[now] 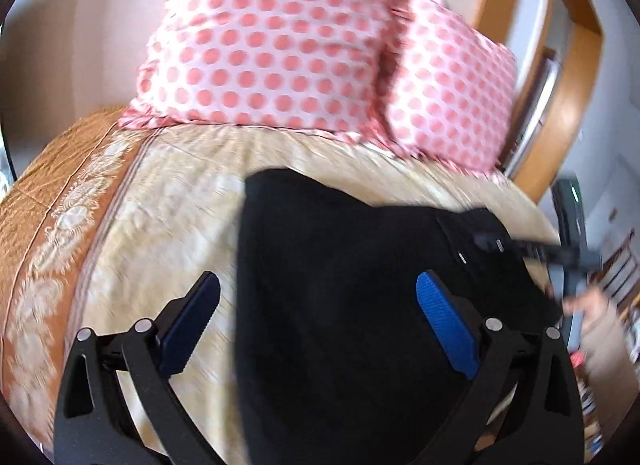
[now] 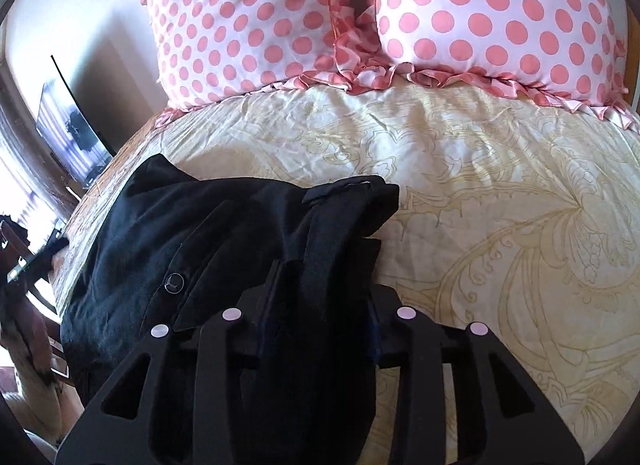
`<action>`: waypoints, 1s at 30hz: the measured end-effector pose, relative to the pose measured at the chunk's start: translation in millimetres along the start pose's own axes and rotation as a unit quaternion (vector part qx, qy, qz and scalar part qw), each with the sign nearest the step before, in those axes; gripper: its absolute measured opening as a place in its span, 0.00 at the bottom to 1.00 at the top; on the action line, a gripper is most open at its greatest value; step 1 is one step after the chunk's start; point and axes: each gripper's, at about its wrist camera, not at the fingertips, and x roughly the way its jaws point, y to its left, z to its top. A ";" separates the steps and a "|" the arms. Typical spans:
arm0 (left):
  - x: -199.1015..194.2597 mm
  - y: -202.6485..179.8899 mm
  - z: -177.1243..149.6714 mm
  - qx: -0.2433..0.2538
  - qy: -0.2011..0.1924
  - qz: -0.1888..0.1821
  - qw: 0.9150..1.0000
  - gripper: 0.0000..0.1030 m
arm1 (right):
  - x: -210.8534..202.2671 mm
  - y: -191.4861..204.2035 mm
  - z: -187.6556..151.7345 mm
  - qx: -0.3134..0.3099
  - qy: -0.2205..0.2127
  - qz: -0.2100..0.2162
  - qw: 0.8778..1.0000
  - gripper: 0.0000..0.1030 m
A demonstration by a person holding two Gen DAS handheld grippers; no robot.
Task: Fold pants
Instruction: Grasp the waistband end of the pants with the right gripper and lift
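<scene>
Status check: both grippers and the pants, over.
Left hand-held gripper open above black pants. Right hand-held gripper shut on the pants' bunched edge. Polka-dot pillows beyond, not obstructing.

Bright daylight throughout; the left wrist view is motion-blurred, the right sharp, both bulging at fisheye edges.

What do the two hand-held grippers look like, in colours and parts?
The left gripper has a black frame of cut-out linkage arms joined by round silver pins; its fingers carry ribbed blue pads. The right gripper has the same black frame with pale round pins; only thin blue edges of its pads show. No cables or markings are visible.
</scene>
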 end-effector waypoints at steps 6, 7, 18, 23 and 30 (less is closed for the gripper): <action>57.5 41.5 35.0 -0.044 0.118 -0.048 0.991 0.80 | 0.0 -3.0 -0.2 0.005 -0.001 0.007 1.000 0.36; 66.6 44.3 34.4 -0.051 0.137 -0.057 0.988 0.79 | 0.0 -3.3 0.0 0.005 -0.001 0.007 1.000 0.36; 96.3 38.1 31.2 -0.049 0.180 -0.074 0.980 0.60 | 4.3 -14.4 2.2 0.031 -0.004 0.040 0.999 0.38; 97.7 44.3 34.5 -0.056 0.170 -0.064 0.982 0.26 | -5.1 3.2 -1.1 -0.024 -0.029 0.012 0.999 0.21; 86.5 38.7 41.2 -0.041 0.139 -0.052 0.988 0.05 | -10.5 0.3 12.1 -0.010 -0.048 0.024 0.999 0.16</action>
